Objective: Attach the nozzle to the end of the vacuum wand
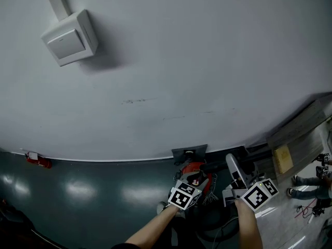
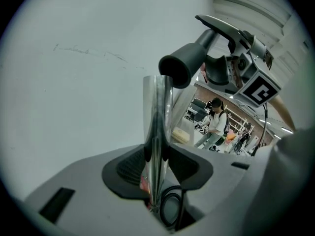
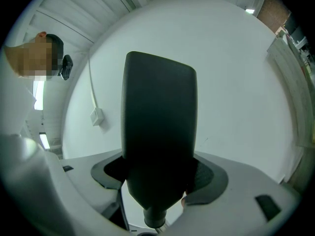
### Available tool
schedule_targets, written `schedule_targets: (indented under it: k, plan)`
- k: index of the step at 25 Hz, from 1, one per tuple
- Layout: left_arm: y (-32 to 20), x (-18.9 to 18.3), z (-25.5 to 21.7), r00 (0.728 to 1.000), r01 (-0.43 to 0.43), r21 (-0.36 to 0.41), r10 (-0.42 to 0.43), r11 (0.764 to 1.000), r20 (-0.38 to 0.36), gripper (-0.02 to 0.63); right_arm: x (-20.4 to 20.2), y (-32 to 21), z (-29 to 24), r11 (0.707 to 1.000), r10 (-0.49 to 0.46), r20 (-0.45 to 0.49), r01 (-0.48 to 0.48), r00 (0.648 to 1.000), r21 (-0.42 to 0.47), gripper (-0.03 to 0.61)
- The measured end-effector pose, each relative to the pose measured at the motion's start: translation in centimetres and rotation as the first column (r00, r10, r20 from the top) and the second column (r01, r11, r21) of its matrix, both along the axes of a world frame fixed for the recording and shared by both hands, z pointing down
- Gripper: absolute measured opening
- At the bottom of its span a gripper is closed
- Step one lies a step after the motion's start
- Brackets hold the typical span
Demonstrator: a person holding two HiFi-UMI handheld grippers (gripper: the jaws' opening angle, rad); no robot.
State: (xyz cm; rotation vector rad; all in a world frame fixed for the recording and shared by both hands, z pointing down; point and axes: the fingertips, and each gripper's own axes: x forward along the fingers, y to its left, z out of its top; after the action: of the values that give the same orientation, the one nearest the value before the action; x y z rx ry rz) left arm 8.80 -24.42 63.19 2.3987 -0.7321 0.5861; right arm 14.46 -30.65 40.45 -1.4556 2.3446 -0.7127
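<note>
A shiny metal vacuum wand [image 2: 157,107] stands up between the jaws of my left gripper [image 2: 157,167], which is shut on it. The vacuum's red body [image 1: 194,169] shows low in the head view, just beyond the left gripper [image 1: 193,180]. My right gripper [image 3: 160,181] is shut on the dark flat nozzle [image 3: 160,127]. In the left gripper view the nozzle's round black socket [image 2: 176,69] hangs right by the wand's open top end, with the right gripper [image 2: 231,65] behind it. Whether socket and wand touch I cannot tell. The right gripper [image 1: 239,187] holds the nozzle [image 1: 234,170] upright.
A pale wall fills most of the head view, with a junction box [image 1: 70,38] up left and a dark socket plate [image 1: 189,152] at the baseboard. A red object [image 1: 39,161] sits at the far left. Boards [image 1: 298,131] lean at the right. A person [image 2: 215,122] stands far behind.
</note>
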Motion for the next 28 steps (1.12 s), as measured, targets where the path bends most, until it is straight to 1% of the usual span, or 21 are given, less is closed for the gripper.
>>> schedule_targets:
  k: [6, 10, 14, 16, 19, 23, 28]
  plan:
    - [0.8, 0.9, -0.5, 1.0, -0.013, 0.028, 0.012, 1.0, 0.004, 0.147, 0.0, 0.3, -0.2, 1.0, -0.019, -0.036, 0.018, 0.999, -0.007, 0.325]
    - [1.5, 1.3, -0.8, 0.999, -0.034, 0.029, 0.033, 0.999, 0.03, 0.147, -0.3, 0.5, -0.3, 0.999, -0.037, -0.079, 0.036, 0.996, -0.009, 0.325]
    - [1.5, 1.7, -1.0, 0.998, -0.041, 0.069, 0.037, 0.997, 0.053, 0.147, -0.6, 0.6, -0.6, 0.999, -0.054, -0.121, 0.052, 0.991, -0.016, 0.325]
    - [1.8, 1.7, -1.0, 0.996, -0.052, 0.066, 0.047, 0.997, 0.075, 0.147, -1.0, 0.5, -0.8, 0.997, -0.071, -0.151, 0.069, 0.986, -0.022, 0.325]
    - [2.0, 1.9, -0.9, 0.995, -0.058, 0.063, 0.053, 0.996, 0.084, 0.147, -2.0, 0.3, -1.1, 0.994, -0.109, -0.211, 0.104, 0.971, -0.033, 0.325]
    - [2.1, 2.2, -1.0, 0.993, -0.074, 0.071, 0.067, 0.995, 0.099, 0.147, -3.5, 0.1, -1.5, 0.986, -0.165, -0.3, 0.159, 0.94, -0.044, 0.325]
    - [2.2, 2.1, -0.9, 0.99, -0.081, 0.075, 0.071, 0.994, 0.122, 0.147, -4.7, 0.0, -1.4, 0.979, -0.202, -0.354, 0.194, 0.913, -0.059, 0.325]
